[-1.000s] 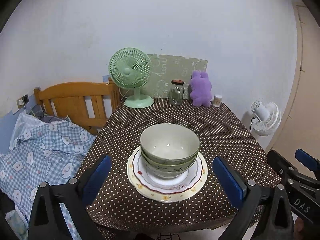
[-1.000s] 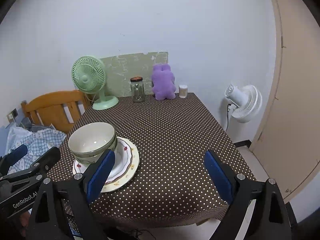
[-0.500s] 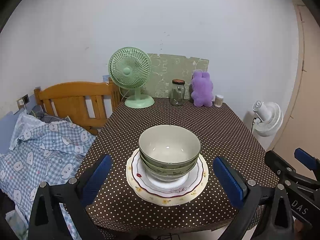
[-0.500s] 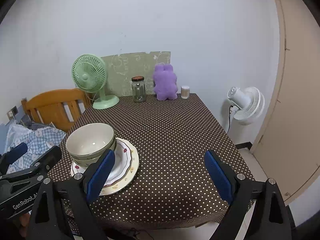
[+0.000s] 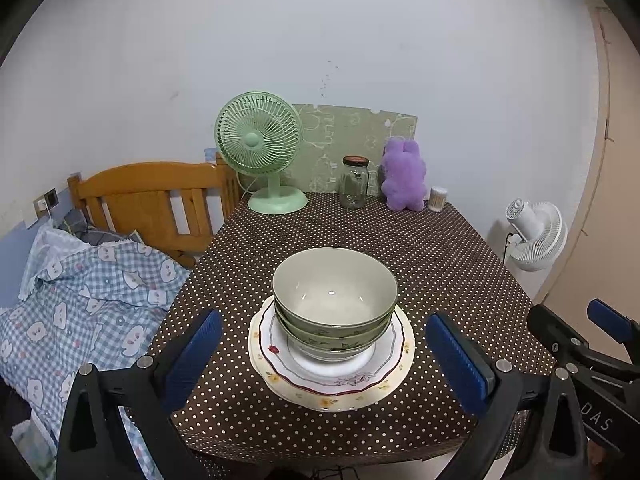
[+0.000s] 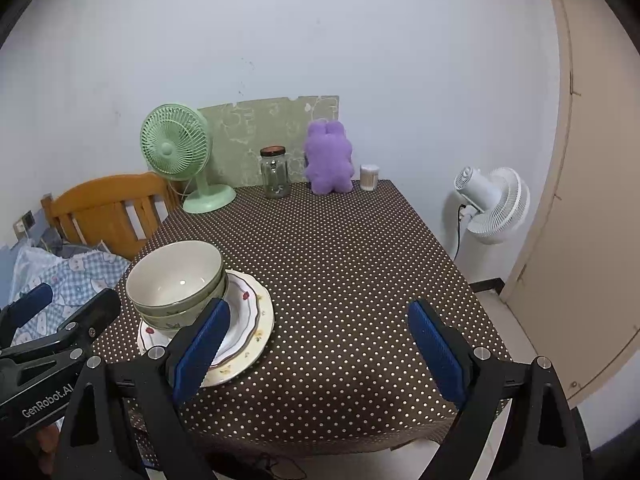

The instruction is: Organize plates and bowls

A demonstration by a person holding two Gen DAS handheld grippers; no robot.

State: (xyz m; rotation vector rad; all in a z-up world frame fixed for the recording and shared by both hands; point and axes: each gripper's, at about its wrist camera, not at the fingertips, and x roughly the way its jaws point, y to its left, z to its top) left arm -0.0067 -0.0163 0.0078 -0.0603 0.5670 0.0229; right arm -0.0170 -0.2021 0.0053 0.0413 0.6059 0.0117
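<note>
1. Bench [image 5: 420,256], draped in brown cloth with white polka dots: carries the whole stack near its front edge, toward the left side.
2. Scalloped ceramic plates [image 5: 394,364], cream beneath white with a red rim: stacked flat, stiff, breakable, likely heavy together; best lifted from under opposite rims.
3. Nested pale green glazed bowls [image 5: 335,294]: seated centrally on the plates; slick, chippable; best pinched at the rim wall.
4. Left tongs [image 5: 326,358]: spread wide, empty, straddling the stack short of contact.
5. Right tongs [image 6: 316,346]: spread wide, empty, right of the stack.
6. Against the earlier frame: stack unmoved; both views marginally drawn back and raised.
</note>
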